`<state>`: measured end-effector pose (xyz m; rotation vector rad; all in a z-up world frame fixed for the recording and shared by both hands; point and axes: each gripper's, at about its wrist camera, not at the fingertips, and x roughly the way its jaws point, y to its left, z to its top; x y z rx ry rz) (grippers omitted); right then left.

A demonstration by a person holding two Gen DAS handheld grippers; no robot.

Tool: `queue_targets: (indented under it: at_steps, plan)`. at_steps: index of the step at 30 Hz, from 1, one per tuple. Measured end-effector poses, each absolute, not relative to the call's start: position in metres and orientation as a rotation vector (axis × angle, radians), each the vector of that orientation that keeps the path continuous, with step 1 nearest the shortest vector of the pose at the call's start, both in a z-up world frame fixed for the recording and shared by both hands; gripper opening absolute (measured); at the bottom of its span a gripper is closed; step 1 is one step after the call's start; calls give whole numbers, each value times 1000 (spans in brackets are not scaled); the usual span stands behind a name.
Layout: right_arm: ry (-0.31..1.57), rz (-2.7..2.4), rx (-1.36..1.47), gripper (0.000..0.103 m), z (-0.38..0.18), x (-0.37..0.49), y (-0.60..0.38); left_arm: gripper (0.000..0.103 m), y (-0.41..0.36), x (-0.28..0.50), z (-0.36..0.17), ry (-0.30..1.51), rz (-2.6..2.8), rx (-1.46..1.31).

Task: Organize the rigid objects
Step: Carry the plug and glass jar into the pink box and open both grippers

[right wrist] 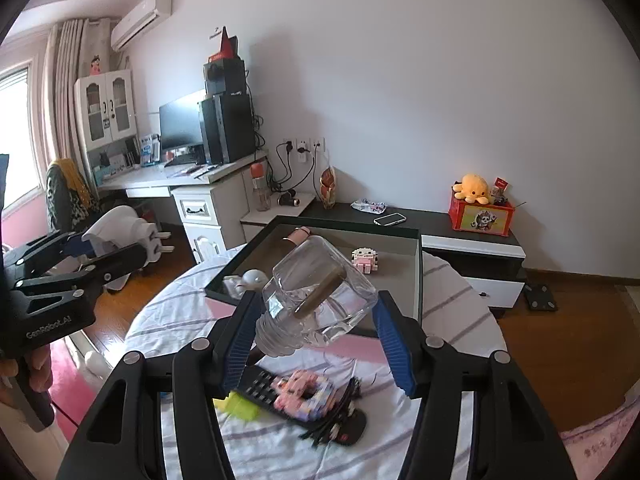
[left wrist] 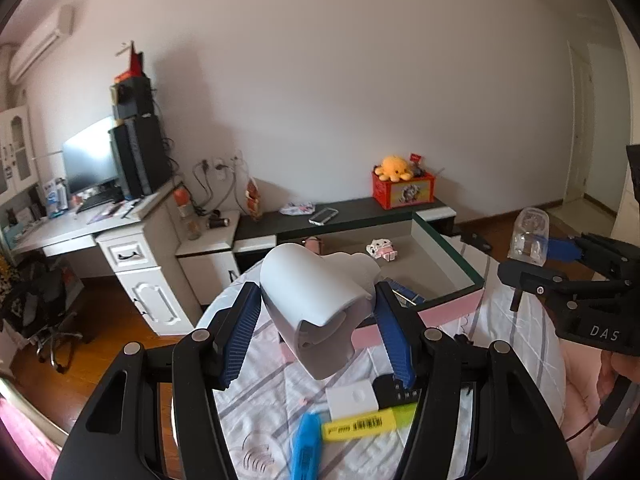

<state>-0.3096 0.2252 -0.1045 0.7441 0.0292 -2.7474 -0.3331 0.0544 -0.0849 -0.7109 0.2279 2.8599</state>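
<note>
My left gripper (left wrist: pixel 318 302) is shut on a white wall charger (left wrist: pixel 316 304) and holds it above the bed, just in front of the open pink box (left wrist: pixel 448 264). It also shows in the right wrist view (right wrist: pixel 120 236). My right gripper (right wrist: pixel 316 312) is shut on a clear glass bottle (right wrist: pixel 320 304) with a brownish tube inside, held above the near edge of the box (right wrist: pixel 418 276). The bottle also shows in the left wrist view (left wrist: pixel 530 236). A pink block pig (left wrist: pixel 382 250) lies inside the box.
On the bedsheet below lie a yellow highlighter (left wrist: pixel 368 424), a blue object (left wrist: pixel 306 448), a small white box (left wrist: pixel 352 398), a black remote (right wrist: pixel 264 390), a pink block toy (right wrist: pixel 304 396) and dark cables (right wrist: pixel 340 416). A low cabinet (right wrist: pixel 472 240) and desk (left wrist: pixel 80 228) stand beyond.
</note>
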Motion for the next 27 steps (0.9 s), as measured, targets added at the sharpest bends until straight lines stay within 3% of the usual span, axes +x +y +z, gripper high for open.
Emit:
queue_targets:
  at_steps: [15,27]
  plan:
    - [100,-2646,1046,59,-160,-448,240,59,103,-490,-154,253,2650,-1056]
    - [161,-2562,1281,60,-205,-502,238,60,117,-537,-206,312,2589,-1253]
